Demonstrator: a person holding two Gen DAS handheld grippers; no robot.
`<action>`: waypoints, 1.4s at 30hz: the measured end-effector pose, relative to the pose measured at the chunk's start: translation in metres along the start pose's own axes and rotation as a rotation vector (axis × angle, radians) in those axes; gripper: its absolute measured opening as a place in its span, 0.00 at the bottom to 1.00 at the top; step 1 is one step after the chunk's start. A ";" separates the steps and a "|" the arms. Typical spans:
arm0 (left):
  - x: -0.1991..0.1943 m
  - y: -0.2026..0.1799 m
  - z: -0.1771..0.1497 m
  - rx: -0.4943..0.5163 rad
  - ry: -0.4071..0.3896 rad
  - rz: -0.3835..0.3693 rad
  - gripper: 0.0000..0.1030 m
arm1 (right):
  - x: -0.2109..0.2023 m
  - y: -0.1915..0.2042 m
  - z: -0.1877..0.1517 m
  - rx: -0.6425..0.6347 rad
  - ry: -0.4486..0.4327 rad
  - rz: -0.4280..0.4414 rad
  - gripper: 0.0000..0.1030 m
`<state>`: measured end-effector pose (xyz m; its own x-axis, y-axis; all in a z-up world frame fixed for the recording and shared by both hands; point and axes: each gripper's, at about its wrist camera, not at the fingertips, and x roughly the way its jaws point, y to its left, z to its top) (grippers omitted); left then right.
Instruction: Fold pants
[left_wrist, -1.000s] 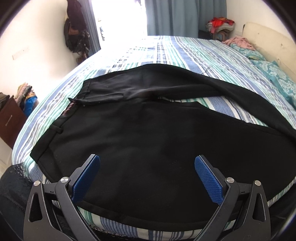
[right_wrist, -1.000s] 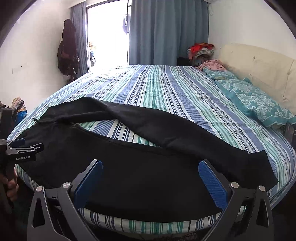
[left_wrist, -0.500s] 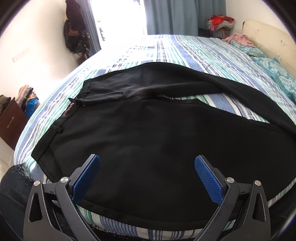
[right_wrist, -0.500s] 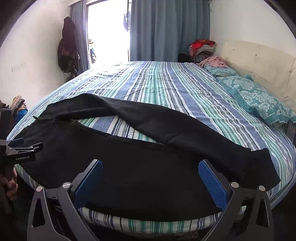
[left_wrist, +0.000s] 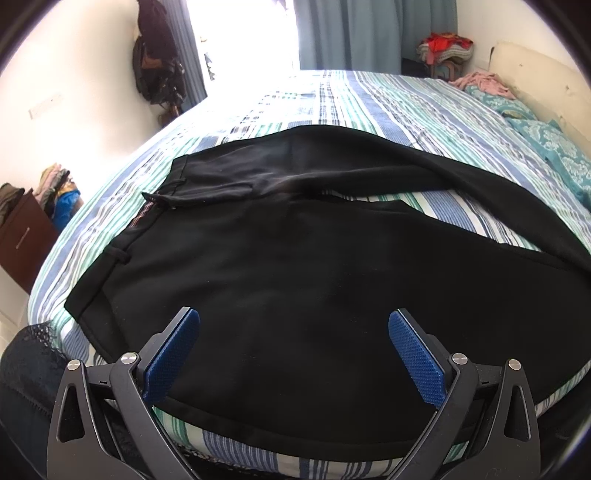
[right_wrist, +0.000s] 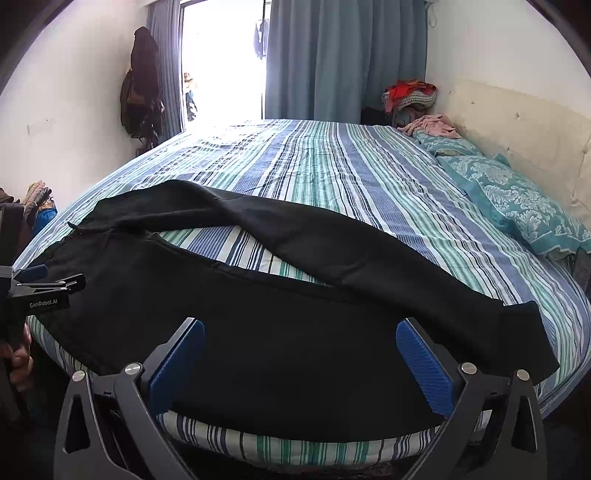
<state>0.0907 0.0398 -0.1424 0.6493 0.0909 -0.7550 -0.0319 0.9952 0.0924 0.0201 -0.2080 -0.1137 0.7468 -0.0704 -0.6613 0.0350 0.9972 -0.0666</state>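
Striped bed (right_wrist: 332, 166) holds black pants (right_wrist: 295, 332) beneath both wide-spread tools.

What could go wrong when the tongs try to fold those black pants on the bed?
1. The near leg of the pants lies along the bed's front edge, so a tug toward the person might drag it off.
2. The two legs are spread apart with sheet showing between them, so they may end up crooked when laid together.
3. Both the left tongs and the right tongs are open above plain black cloth, so a pinch could catch one layer only.
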 end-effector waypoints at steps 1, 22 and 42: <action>0.000 0.000 0.000 -0.001 -0.001 0.000 0.99 | 0.000 0.000 0.000 -0.002 0.000 0.000 1.00; 0.000 0.002 0.002 -0.006 -0.003 0.004 0.99 | 0.000 0.003 -0.002 -0.016 0.003 0.007 1.00; -0.006 0.006 0.007 -0.032 -0.025 0.010 0.99 | -0.002 -0.034 -0.009 0.199 0.032 0.081 1.00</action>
<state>0.0918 0.0449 -0.1333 0.6675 0.1002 -0.7378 -0.0627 0.9949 0.0784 0.0115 -0.2423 -0.1168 0.7309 0.0129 -0.6823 0.1084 0.9849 0.1348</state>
